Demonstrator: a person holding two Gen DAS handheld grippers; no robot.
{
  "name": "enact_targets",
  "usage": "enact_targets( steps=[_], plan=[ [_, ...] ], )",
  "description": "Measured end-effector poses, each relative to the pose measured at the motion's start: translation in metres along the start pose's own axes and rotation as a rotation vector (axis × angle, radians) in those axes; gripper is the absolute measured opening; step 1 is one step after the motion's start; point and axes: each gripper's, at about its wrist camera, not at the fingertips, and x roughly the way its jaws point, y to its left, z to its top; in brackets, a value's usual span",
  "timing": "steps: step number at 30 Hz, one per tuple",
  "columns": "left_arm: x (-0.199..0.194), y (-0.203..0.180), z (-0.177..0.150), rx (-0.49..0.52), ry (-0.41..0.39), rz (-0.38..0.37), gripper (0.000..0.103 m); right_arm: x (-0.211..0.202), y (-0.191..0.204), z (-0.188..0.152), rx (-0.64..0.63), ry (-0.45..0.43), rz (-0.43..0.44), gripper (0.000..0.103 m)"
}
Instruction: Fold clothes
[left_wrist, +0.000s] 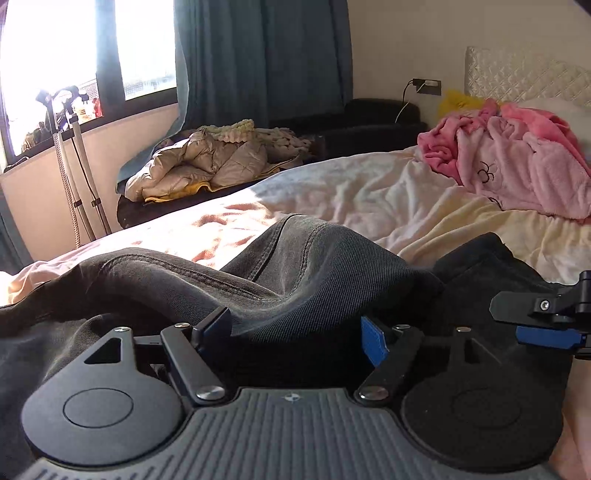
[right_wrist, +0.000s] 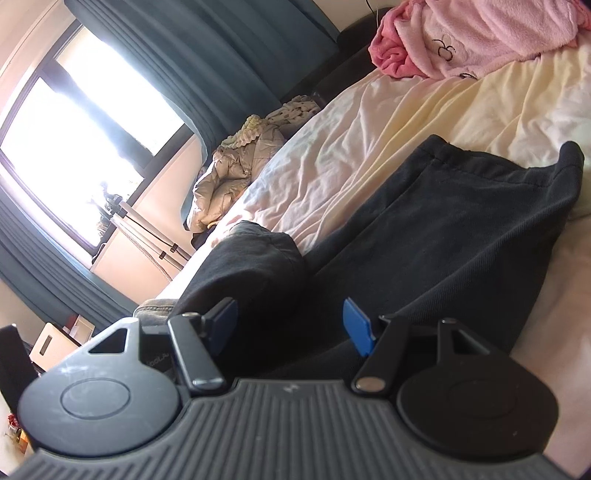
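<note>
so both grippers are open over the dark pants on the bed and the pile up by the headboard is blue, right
Not quite: the pile by the headboard is pink, not blue, as the left wrist view shows. The rest holds: the left gripper and right gripper are both open over the dark pants on the bed.

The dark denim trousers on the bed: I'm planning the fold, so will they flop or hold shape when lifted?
The dark denim trousers will probably sag, since they already lie humped and creased. The thick seamed fabric suggests some weight, not slipperiness.
</note>
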Motion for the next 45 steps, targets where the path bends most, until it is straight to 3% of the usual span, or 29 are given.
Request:
enact_targets(
  steps=[6, 13, 17, 24, 29, 34, 45],
  plan=[
    [-0.058, 0.026, -0.034, -0.025, -0.024, 0.076, 0.086, 0.007, 0.008, -0.011, -0.046, 0.017, -0.004, 0.065],
    [-0.103, 0.057, -0.059, -0.079, -0.086, 0.107, 0.091, 0.006, 0.036, -0.027, -0.227, -0.051, -0.002, 0.065],
    [-0.107, 0.065, -0.069, -0.153, -0.126, 0.067, 0.091, 0.002, 0.050, -0.040, -0.319, -0.082, -0.012, 0.065],
    [-0.104, 0.060, -0.086, -0.100, -0.161, 0.016, 0.095, 0.008, 0.065, -0.060, -0.374, -0.112, -0.029, 0.065],
    [-0.092, 0.061, -0.092, -0.114, -0.136, 0.019, 0.095, 0.013, 0.065, -0.061, -0.387, -0.147, -0.071, 0.065],
    [-0.091, 0.066, -0.091, -0.152, -0.121, 0.032, 0.095, 0.021, 0.061, -0.064, -0.403, -0.127, -0.089, 0.065],
    [-0.090, 0.074, -0.091, -0.229, -0.088, 0.038, 0.095, 0.026, 0.069, -0.076, -0.463, -0.106, -0.074, 0.065]
  ],
)
